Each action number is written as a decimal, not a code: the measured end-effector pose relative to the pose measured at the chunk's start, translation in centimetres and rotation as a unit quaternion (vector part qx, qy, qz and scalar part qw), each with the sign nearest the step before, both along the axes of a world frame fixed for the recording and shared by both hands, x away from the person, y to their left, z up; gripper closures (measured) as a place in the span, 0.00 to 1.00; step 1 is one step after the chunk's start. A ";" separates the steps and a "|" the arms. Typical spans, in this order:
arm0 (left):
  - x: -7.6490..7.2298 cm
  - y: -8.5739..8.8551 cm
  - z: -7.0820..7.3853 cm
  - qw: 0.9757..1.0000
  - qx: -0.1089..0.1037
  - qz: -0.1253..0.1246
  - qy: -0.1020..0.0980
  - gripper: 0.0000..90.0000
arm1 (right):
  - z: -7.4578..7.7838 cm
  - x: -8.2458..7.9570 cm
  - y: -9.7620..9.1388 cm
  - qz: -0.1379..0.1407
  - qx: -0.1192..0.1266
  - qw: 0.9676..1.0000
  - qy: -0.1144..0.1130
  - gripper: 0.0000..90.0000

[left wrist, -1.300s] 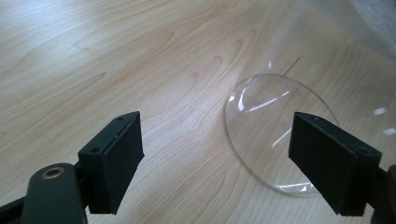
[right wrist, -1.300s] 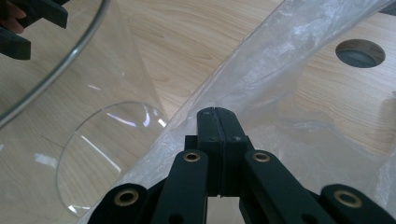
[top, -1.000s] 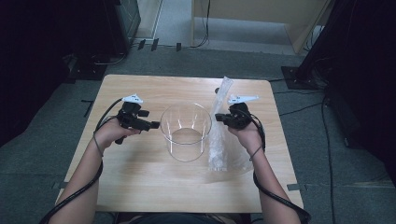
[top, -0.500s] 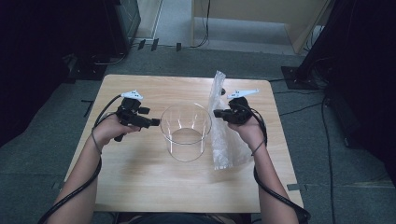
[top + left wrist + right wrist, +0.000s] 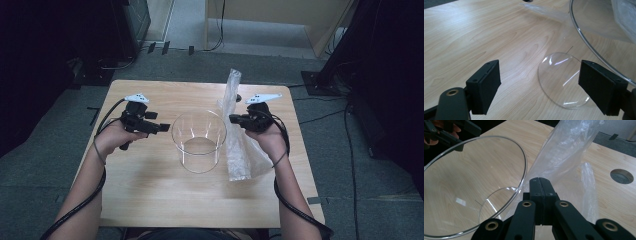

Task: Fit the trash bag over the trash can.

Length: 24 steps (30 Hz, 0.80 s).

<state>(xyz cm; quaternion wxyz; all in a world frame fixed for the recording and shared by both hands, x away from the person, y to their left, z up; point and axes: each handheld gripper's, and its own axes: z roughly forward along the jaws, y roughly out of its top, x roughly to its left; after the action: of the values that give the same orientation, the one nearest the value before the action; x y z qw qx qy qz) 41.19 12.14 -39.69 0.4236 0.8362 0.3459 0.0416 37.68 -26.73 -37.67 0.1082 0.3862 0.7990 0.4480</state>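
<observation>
A clear round container stands upright in the middle of the wooden table. My right gripper hovers just right of its rim, shut on a clear plastic bag. The bag's top end sticks up toward the far edge while its lower end rests on the table. In the right gripper view the shut jaws pinch the bag beside the container's rim. My left gripper hangs open at the container's left with nothing between its jaws. In the left gripper view that gripper faces the container's base.
A round hole in the tabletop lies behind the bag near the far edge. Cables trail from both grippers over the table's sides. Dark equipment stands on the floor at far left, and a wooden cabinet stands beyond the table.
Both hands have risen a little. The right gripper has lifted the bag, so its upper end stands higher and more upright. The container has not moved.
</observation>
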 end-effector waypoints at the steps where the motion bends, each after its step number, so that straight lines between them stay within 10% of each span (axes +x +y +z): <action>1: -0.2 0.1 0.4 1.000 -0.006 -0.001 -0.004 0.19 | 0.4 -0.2 0.0 0.000 0.004 1.000 -0.002 1.00; 24: -2.1 -1.7 3.4 0.998 -0.042 -0.030 -0.018 0.19 | 3.7 -1.7 1.1 0.032 0.032 0.998 -0.045 1.00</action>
<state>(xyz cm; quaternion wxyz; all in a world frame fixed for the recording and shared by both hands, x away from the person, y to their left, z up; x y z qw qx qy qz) 39.13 10.47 -36.31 0.4656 0.8270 0.3139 0.0295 35.95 -25.64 -34.02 0.1172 0.3430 0.7905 0.4938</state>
